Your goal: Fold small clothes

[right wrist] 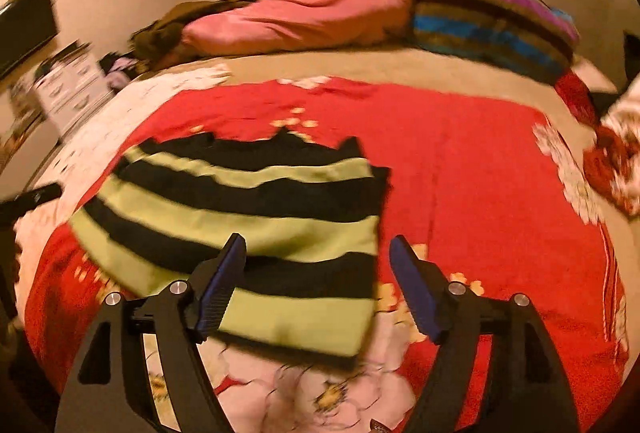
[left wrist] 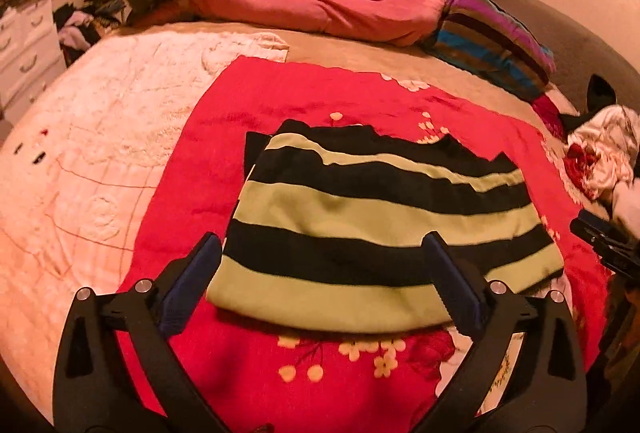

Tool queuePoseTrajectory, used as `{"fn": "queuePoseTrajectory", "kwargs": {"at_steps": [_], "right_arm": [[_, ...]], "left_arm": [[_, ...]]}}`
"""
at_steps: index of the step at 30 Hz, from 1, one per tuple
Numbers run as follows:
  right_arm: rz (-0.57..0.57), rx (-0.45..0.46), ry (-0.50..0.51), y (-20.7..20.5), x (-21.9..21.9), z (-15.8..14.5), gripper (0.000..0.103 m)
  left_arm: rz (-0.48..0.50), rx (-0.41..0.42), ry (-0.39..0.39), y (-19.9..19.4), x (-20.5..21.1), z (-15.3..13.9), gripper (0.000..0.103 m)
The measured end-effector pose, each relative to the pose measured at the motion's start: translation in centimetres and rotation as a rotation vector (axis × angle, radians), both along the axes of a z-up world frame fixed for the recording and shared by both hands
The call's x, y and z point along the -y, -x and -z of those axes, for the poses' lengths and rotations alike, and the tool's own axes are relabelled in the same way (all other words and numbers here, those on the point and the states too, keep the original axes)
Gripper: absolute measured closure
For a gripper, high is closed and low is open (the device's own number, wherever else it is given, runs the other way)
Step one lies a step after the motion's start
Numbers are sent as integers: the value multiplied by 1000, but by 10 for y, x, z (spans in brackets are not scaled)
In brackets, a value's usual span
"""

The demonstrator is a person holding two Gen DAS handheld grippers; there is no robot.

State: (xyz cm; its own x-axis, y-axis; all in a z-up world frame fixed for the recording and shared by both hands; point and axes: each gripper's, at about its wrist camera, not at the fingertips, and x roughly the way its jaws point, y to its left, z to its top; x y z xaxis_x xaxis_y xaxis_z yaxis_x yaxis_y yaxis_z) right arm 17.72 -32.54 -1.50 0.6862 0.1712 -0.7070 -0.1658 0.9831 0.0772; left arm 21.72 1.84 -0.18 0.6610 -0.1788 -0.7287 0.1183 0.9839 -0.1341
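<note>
Both the left tool (left wrist: 322, 259) and right tool (right wrist: 318, 265) hover spread and empty above the folded striped garment (left wrist: 380, 229) on the red floral blanket (left wrist: 320, 93).

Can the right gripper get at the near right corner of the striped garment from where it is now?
Probably yes. The right gripper has its jaws open and empty just above the striped garment, nothing lying between them and that corner.

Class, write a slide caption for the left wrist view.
Open left gripper above a folded green-and-black striped garment on a red floral blanket.
</note>
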Motion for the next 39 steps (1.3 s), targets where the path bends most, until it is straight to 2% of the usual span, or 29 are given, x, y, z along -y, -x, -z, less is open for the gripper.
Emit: {"fn": "queuePoseTrajectory", "kwargs": {"at_steps": [6, 11, 14, 20, 22, 27, 28, 29, 33, 39], "right_arm": [[-37, -43, -24, 9, -21, 6, 30], [-45, -104, -30, 6, -34, 24, 30], [-37, -171, -28, -3, -37, 38, 30], [11, -287, 4, -13, -30, 68, 30], [28, -316, -21, -14, -26, 77, 30], [24, -309, -22, -9, -26, 72, 29], [19, -301, -36, -8, -27, 69, 24], [14, -285, -59, -4, -26, 63, 19], [5, -222, -92, 16, -26, 45, 13], [-62, -121, -63, 38, -44, 15, 8]], "left_arm": [[37, -23, -76, 13, 15, 7, 10], [57, -71, -95, 9, 22, 23, 10], [62, -107, -110, 3, 25, 36, 10], [47, -200, -114, -8, 21, 66, 10], [42, -237, -107, -10, 17, 79, 10], [43, -238, -56, -2, 9, 84, 10], [39, -234, -43, 0, 7, 82, 10], [35, -227, -21, 4, 3, 77, 10], [16, -191, 10, 17, -6, 58, 10], [-16, -145, 45, 38, -27, 32, 10]]}}
